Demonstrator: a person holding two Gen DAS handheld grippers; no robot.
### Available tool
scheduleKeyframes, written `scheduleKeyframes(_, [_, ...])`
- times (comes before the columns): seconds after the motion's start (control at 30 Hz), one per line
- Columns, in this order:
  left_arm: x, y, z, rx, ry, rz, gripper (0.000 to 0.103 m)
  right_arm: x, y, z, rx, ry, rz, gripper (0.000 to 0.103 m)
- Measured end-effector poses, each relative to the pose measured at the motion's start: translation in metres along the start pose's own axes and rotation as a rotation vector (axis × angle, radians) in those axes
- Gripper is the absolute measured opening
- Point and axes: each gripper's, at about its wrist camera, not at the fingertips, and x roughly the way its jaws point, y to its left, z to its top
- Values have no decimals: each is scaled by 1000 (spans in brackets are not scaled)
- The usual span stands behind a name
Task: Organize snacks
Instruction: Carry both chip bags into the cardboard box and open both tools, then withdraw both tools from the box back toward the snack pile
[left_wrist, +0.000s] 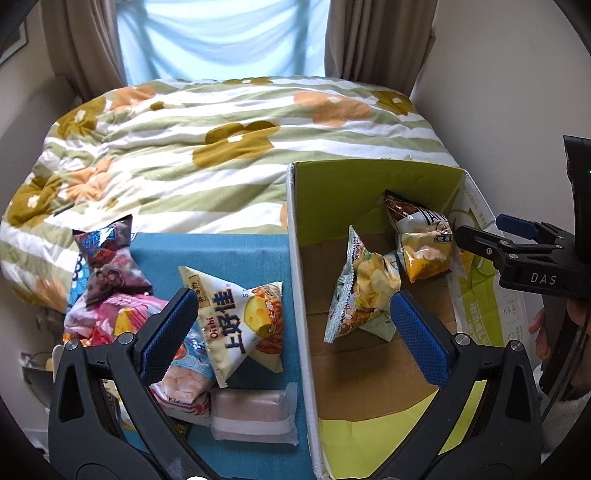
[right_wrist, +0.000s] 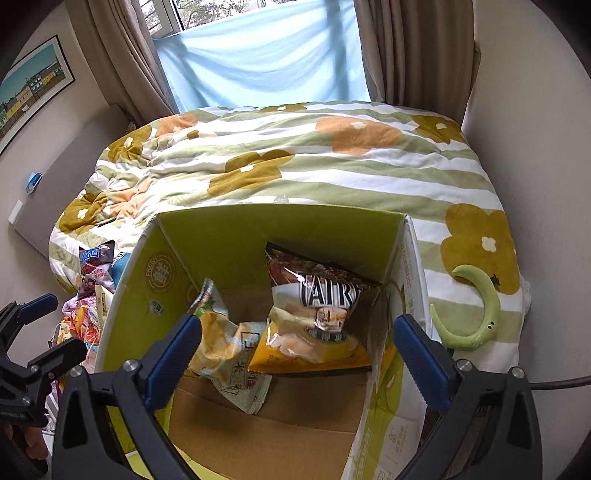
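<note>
An open cardboard box (left_wrist: 369, 184) with a green lining stands on the bed. Inside it lie a yellow chips bag (left_wrist: 365, 288) and a brown-and-yellow TAIRY bag (left_wrist: 421, 240). Left of the box, a white Oishi bag (left_wrist: 240, 325) tops a pile of snacks on a blue cloth (left_wrist: 240, 251). My left gripper (left_wrist: 295, 332) is open and straddles the box's left wall, holding nothing. My right gripper (right_wrist: 295, 358) hangs open over the box (right_wrist: 258, 240). Below it rest the TAIRY bag (right_wrist: 317, 306) and the chips bag (right_wrist: 225, 347), free of its pads.
The pile also holds a purple bag (left_wrist: 107, 266), pink packets and a clear-wrapped pink block (left_wrist: 255, 413). A floral quilt (left_wrist: 221, 147) covers the bed up to the curtained window. A green crescent-shaped object (right_wrist: 480, 314) lies right of the box. Walls close in on both sides.
</note>
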Motion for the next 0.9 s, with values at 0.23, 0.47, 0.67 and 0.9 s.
scheduleKeyframes(0.23, [-19, 4, -9, -17, -8, 26, 103, -13, 0, -2, -31, -14, -13, 103])
scheduleKeyframes(0.47, [-63, 25, -23, -21, -55, 53, 103, -50, 15, -2, -39, -65, 7, 103])
scheduleKeyframes(0.67, [-98, 63, -47, -27, -83, 60, 103, -90, 58, -11, -63, -134, 17, 103])
scheduleKeyframes(0.9, [-134, 140, -81, -16, -118, 97, 103, -116, 137, -38, -52, -182, 56, 103])
